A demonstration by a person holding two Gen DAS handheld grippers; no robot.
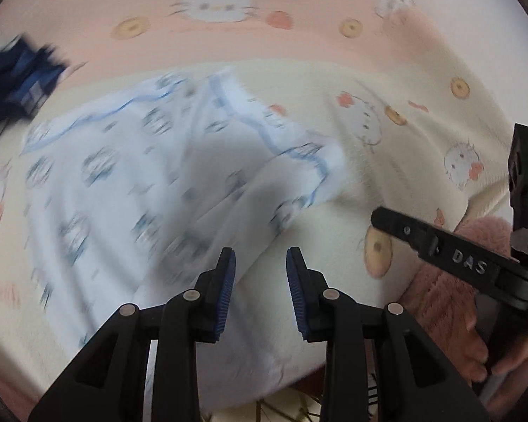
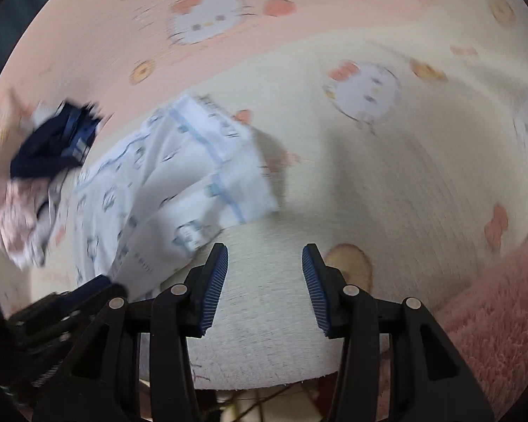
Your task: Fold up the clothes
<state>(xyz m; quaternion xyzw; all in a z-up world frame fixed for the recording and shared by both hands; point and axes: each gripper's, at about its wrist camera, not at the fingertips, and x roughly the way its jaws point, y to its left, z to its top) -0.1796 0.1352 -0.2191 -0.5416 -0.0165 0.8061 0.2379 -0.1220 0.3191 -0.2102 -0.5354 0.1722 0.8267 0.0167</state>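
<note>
Where the blanket (image 2: 334,183) meets its far left corner, a dark blue garment (image 2: 52,144) lies bunched beside a crumpled pink-patterned piece (image 2: 7,218), apparently a heap waiting its turn. Just right of them, toward the near edge, the white printed garment (image 1: 130,183) lies spread on the cream band, one side already turned over on itself, so a first fold looks made. It probably sits near the front edge to stay within easy reach. Over its near edge hangs the left gripper (image 1: 260,263), blue pads parted with nothing between them, touching no cloth. Further right, over bare blanket near a printed biscuit, the right gripper (image 2: 265,270) also stands with its pads apart and empty. A pink fluffy fabric (image 2: 492,316) lies at the near right corner. Both views are blurred, so finer creases cannot be told.
</note>
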